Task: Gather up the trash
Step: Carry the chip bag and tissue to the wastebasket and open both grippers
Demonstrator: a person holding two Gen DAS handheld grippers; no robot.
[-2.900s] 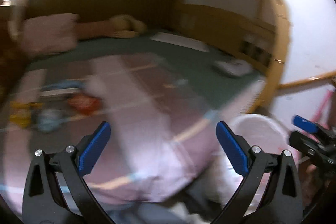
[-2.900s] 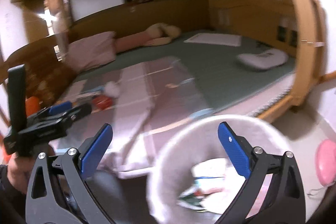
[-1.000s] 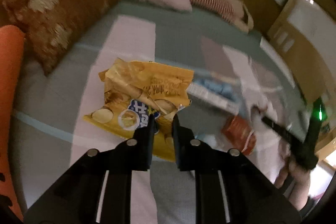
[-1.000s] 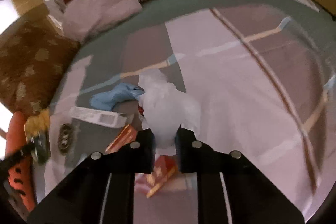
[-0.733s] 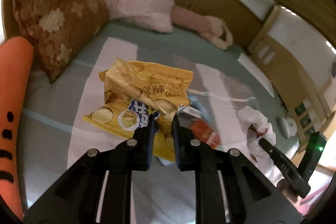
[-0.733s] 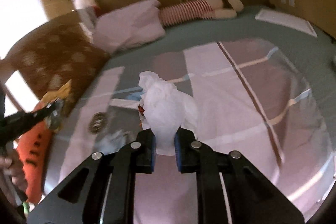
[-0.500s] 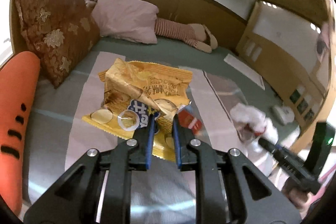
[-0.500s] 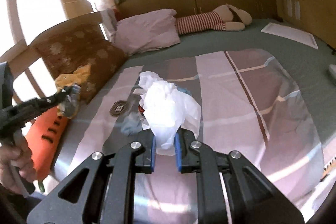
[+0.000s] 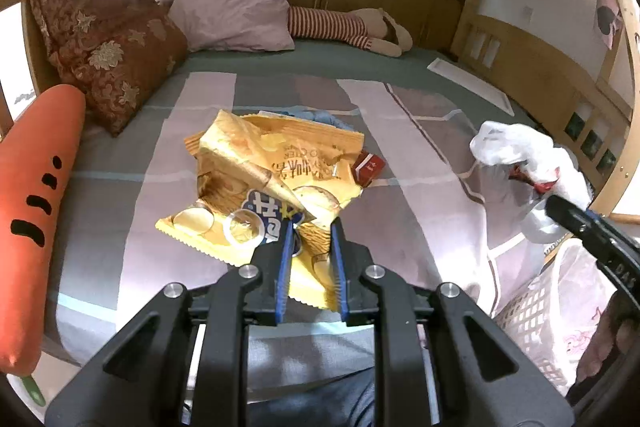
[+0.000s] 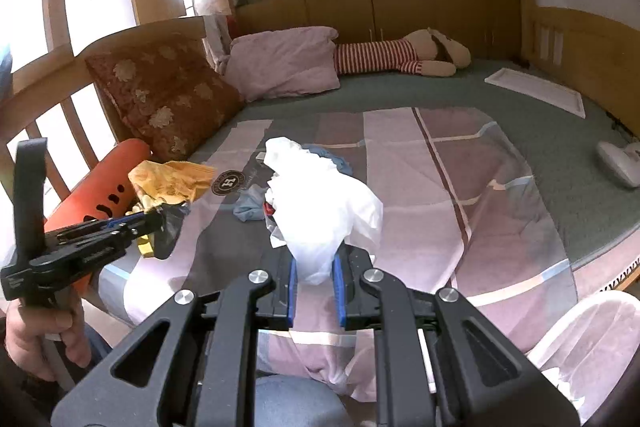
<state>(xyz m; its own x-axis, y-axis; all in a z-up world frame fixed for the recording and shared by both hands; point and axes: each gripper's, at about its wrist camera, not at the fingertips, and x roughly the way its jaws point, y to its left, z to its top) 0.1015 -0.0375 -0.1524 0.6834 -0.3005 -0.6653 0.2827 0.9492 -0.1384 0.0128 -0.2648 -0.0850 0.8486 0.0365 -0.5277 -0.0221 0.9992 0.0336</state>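
My left gripper [image 9: 310, 231] is shut on a crumpled yellow chip bag [image 9: 264, 179] and holds it in the air above the bed. It also shows in the right wrist view [image 10: 172, 179] at the left. My right gripper [image 10: 314, 263] is shut on a white plastic bag [image 10: 320, 203] and holds it above the bed; the bag shows at the right of the left wrist view [image 9: 528, 155]. A red packet [image 9: 366, 167], blue crumpled trash [image 10: 250, 207] and a dark round-logo wrapper [image 10: 230, 183] lie on the pink blanket [image 10: 440, 187].
A white lined waste basket [image 10: 588, 339] stands on the floor at the bed's near right corner, also in the left wrist view [image 9: 532, 311]. An orange carrot cushion [image 9: 32, 195], brown pillow [image 9: 108, 47], pink pillow [image 9: 236, 15] and striped plush toy [image 10: 396, 57] lie on the bed.
Both grippers closed on their trash, lifted it off the blanket and drew back from the bed; the waste basket has come into view at the right.
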